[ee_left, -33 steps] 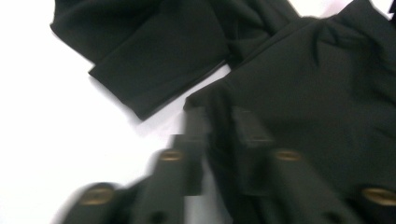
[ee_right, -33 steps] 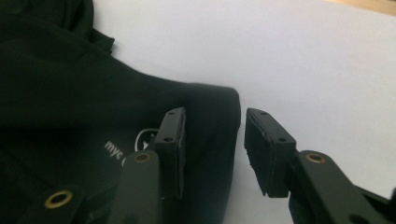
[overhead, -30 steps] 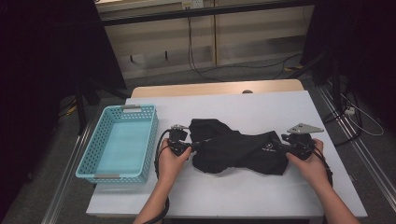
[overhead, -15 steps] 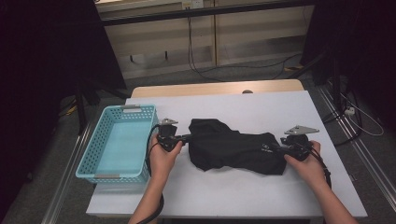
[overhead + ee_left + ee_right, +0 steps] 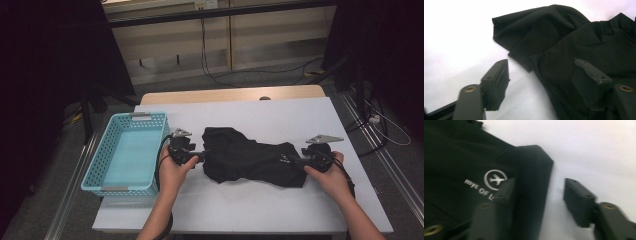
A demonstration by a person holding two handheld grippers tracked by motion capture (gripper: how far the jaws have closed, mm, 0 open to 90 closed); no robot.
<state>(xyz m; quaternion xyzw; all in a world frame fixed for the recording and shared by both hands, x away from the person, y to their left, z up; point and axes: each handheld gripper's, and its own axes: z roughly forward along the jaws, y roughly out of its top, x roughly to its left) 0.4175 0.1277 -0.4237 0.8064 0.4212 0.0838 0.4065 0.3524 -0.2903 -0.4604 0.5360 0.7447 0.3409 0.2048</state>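
Black garment point(image 5: 250, 161) seen as soft matt cloth, creased, with a white printed logo point(image 5: 495, 180), tabletop point(image 5: 280, 117) covered in smooth matt white, basket point(image 5: 125, 152) made of perforated turquoise plastic, claws moulded in matt black plastic

Black garment point(image 5: 250, 160), crumpled and loosely folded, lying lengthwise across the middle of the white table point(image 5: 280, 117); a white circular logo with lettering point(image 5: 492, 181) marks its right end.
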